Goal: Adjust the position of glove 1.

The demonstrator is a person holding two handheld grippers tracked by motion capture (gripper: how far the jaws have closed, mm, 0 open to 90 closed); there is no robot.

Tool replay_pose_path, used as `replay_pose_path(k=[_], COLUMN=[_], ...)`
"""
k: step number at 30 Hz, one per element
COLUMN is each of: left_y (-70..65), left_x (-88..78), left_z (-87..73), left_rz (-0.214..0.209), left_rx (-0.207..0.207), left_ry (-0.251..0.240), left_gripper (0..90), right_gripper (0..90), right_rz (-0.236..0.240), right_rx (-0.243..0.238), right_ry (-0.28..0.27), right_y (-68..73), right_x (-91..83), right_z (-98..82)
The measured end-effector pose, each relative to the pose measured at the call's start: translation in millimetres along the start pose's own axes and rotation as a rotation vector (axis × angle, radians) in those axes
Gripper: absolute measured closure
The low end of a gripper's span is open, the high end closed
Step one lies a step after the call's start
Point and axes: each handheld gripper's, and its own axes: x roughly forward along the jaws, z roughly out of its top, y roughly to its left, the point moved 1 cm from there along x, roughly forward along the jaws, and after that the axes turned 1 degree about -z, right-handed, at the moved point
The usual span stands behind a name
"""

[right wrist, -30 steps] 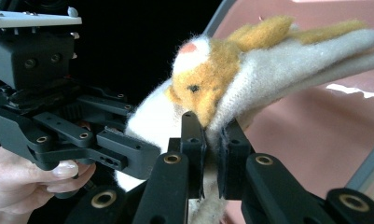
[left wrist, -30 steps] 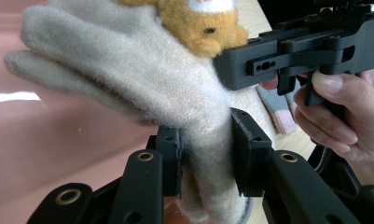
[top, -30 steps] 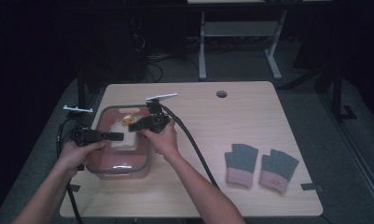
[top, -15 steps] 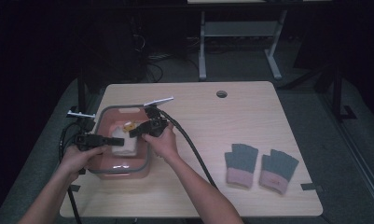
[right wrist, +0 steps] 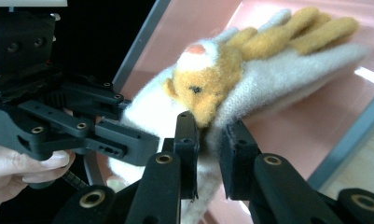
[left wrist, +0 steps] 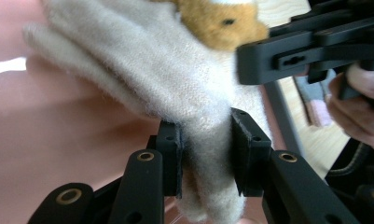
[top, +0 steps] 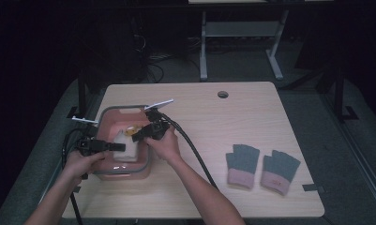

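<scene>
High view: both hands work over the pink plastic bin with grey rim (top: pixel 147 165) at the table's left, lowering a fuzzy cream knit glove with an orange animal face (top: pixel 127 144) into it; grey-and-pink gloves (top: pixel 259 167) lie well apart at the right.

Left gripper view: the left gripper (left wrist: pixel 206 154) pinches the glove's cuff firmly, carrying its weight.

Right gripper view: the right gripper (right wrist: pixel 209 140) has just been opening, its jaws loose around the glove's edge, probably letting go.

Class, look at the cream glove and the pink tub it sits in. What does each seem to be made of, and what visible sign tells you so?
Glove: probably knitted wool or a wool-like yarn, matt and fuzzy; fine stitches and loose fibres stand out along its edges. Its orange animal patch looks like plush.
Tub: likely hard plastic, smooth and glossy; its pink floor reflects bright streaks of light, and the grey rim looks moulded.
</scene>
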Motion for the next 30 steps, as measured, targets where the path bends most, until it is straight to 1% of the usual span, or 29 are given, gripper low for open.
replay_pose_path(k=[3,6,10,11,13,14,17,20,22,23,25,26,27,29,30], left_y=[2.7,3.7,3.7,3.7,2.9,2.7,2.5,2.4,2.3,2.3,2.5,2.6,3.3,3.3,3.2], left_x=[2.1,5.0,7.8,7.8,9.4,10.0,11.4,13.5,12.6,11.6,8.5,6.6,4.5,0.9,-0.7], left_z=[-1.4,-3.0,-3.3,-3.0,-2.7,-2.9,-2.0,-1.7,-0.5,0.4,2.2,2.9,3.4,4.6,5.4], left_rz=[0.018,0.034,0.068,0.078,0.115,0.126,0.154,0.179,0.195,0.198,0.211,0.212,0.209,0.224,0.228], left_rx=[0.002,-0.007,-0.014,-0.012,0.001,-0.005,-0.003,-0.006,-0.008,-0.015,-0.009,-0.015,-0.022,-0.030,-0.030], left_ry=[0.010,0.020,0.034,0.040,0.064,0.073,0.080,0.107,0.108,0.107,0.102,0.095,0.089,0.075,0.067], left_gripper=[67.6,67.6,67.6,67.6,67.6,67.6,66.8,63.0,58.1,56.8,54.8,53.5,53.2,53.3,53.8], right_gripper=[75.4,74.7,74.1,74.2,74.4,74.4,74.3,74.5,74.5,74.5,74.5,74.4,74.3,74.3,74.2], right_rz=[-0.010,-0.009,-0.017,-0.017,-0.009,-0.014,-0.018,-0.018,-0.022,-0.021,-0.022,-0.018,-0.013,0.002,-0.002], right_rx=[-0.004,-0.003,-0.010,-0.012,-0.007,-0.009,-0.012,-0.012,-0.016,-0.018,-0.018,-0.018,-0.013,-0.009,-0.014], right_ry=[0.011,0.015,0.022,0.017,-0.003,-0.005,-0.012,-0.022,-0.024,-0.024,-0.030,-0.035,-0.037,-0.044,-0.044], right_y=[0.7,1.7,2.0,1.5,0.2,0.4,0.3,0.6,0.9,1.0,0.8,0.4,0.2,0.4,1.3], right_x=[-1.9,-5.4,-9.4,-11.6,-16.1,-18.5,-24.3,-28.2,-29.9,-30.7,-32.5,-33.6,-34.8,-37.3,-38.5], right_z=[-0.6,-1.9,-4.5,-4.8,-4.7,-4.4,-3.9,-3.5,-3.6,-3.8,-4.2,-4.4,-4.7,-5.9,-6.3])
